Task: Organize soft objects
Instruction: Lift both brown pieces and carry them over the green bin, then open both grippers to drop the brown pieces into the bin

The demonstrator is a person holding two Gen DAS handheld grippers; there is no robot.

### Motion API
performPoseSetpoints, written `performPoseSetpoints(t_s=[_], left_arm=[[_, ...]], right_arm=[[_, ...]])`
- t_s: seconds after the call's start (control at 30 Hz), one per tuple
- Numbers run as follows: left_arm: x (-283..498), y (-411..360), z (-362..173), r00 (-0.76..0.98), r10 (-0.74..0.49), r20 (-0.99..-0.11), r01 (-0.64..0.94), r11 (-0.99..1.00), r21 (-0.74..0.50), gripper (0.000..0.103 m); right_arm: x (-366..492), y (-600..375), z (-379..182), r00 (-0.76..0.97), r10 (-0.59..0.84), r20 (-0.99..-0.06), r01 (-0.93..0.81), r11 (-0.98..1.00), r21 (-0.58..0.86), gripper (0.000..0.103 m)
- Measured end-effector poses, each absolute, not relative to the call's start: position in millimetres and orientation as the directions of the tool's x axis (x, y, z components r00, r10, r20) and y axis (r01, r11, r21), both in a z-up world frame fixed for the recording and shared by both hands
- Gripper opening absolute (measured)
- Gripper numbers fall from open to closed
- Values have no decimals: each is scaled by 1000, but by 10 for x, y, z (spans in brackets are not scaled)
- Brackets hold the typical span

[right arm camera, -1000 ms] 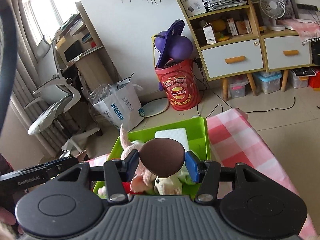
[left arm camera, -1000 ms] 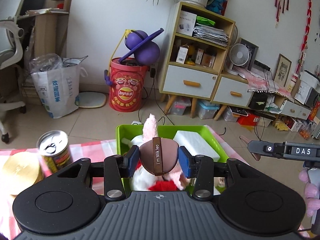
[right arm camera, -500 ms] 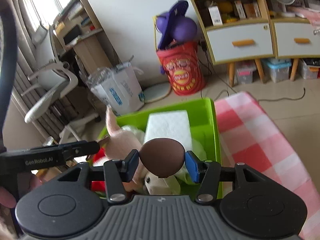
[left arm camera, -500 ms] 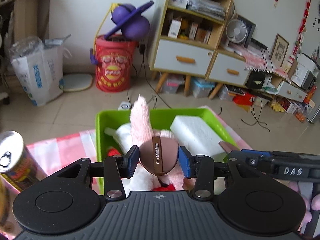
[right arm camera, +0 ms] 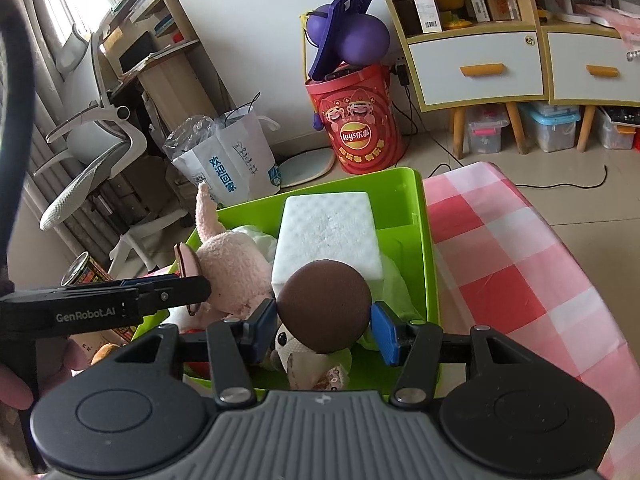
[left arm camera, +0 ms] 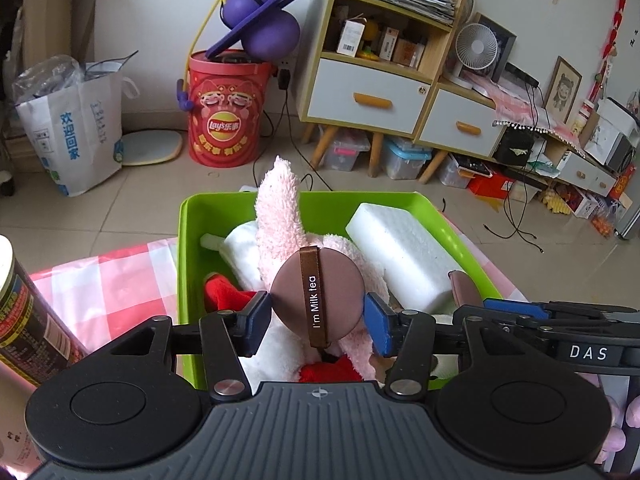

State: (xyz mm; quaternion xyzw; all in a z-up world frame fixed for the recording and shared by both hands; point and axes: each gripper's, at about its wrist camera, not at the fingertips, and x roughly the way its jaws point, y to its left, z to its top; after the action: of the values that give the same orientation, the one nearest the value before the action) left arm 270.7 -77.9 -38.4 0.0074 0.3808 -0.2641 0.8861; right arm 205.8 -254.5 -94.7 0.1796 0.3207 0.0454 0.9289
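Both grippers have come lower over the green bin (left arm camera: 188,240) since a second ago. Left gripper (left arm camera: 318,314) and right gripper (right arm camera: 324,326) together pinch a brown round cushion (left arm camera: 318,292), one from each side, above the bin. Inside lie a pink plush rabbit (left arm camera: 280,216) and, far right, a white foam block (right arm camera: 328,232).
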Motion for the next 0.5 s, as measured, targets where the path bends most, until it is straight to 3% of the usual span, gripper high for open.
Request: performPoseSetpoints(t_s=[0.13,0.2,0.27,0.5], left_arm=[[2692,-773,-361,582,-466,-667,475,860,-187,55],[2683,-764,-356,589,-466,-660,473,861,-186,61],[2678,-751,-350,597,-466,-653,467,863,-190,70],[2639,-723,-289,613,-470,-636,460,866,-197,81]], right_arm=[[2047,-2548,-943,790,202,-578,32,929,368,25],[2048,-2562,-933,790,203,-579,38,926,376,27],[2042,-2582,-918,792,199,-577,49,921,385,36],[1997,-2682,-820,802,200,-563,74,901,427,46]])
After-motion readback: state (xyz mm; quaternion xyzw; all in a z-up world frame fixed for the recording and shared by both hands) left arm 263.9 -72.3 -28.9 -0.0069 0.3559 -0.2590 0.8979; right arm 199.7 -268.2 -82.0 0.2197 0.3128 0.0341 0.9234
